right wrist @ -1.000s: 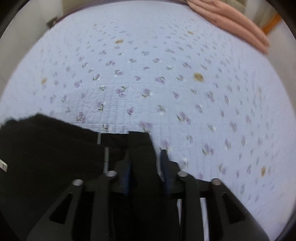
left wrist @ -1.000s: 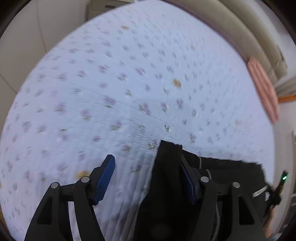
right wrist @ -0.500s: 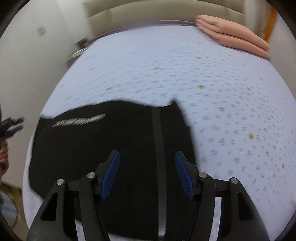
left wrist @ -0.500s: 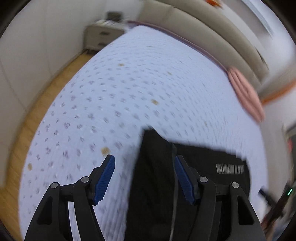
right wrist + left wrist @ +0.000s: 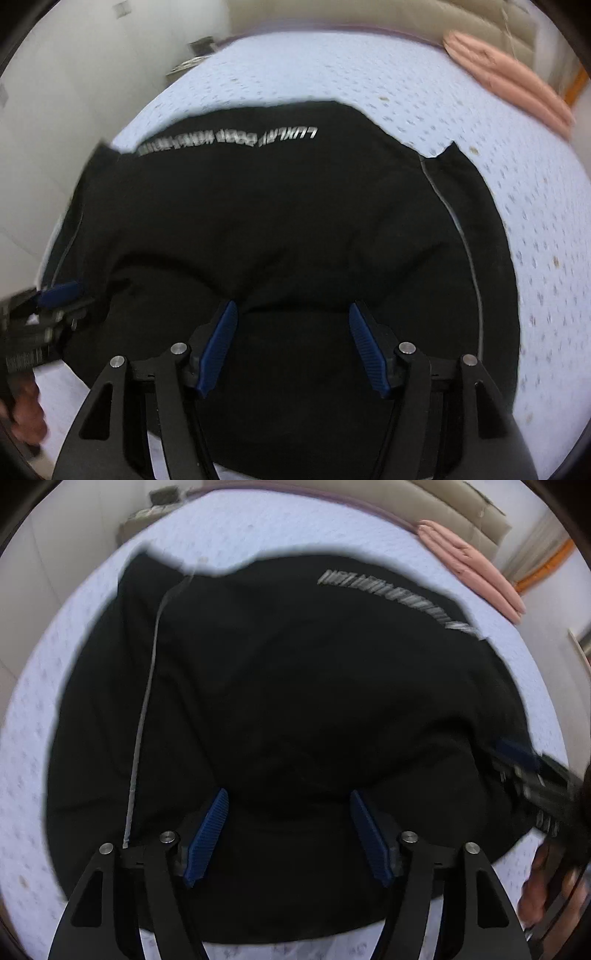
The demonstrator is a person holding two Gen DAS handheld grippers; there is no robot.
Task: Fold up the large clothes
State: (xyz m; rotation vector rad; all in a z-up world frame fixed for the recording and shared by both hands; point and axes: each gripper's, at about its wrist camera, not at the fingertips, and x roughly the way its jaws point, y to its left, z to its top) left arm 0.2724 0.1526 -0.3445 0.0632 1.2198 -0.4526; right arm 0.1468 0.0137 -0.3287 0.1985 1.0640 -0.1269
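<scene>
A large black garment (image 5: 295,664) with grey lettering (image 5: 391,590) and a thin grey stripe (image 5: 147,701) lies spread on the flowered quilt. My left gripper (image 5: 289,794) hangs above its near half, jaws opening slightly, nothing pinched between the blue pads. In the right wrist view the same garment (image 5: 295,203) fills the middle, and my right gripper (image 5: 292,305) stands open over it, holding nothing. Each view catches the other gripper's blue fingers (image 5: 517,753) (image 5: 61,291) at the garment's side edge.
The pale quilt (image 5: 258,524) covers a bed with a beige headboard. A folded pink cloth (image 5: 472,565) (image 5: 509,85) lies at the far right corner. A small bedside cabinet (image 5: 199,48) stands far left. A person's hand (image 5: 546,886) (image 5: 26,417) grips each handle.
Both grippers have let go of the black cloth and drawn back from it. The right jaws went from shut on the cloth to open. The garment now lies laid out below.
</scene>
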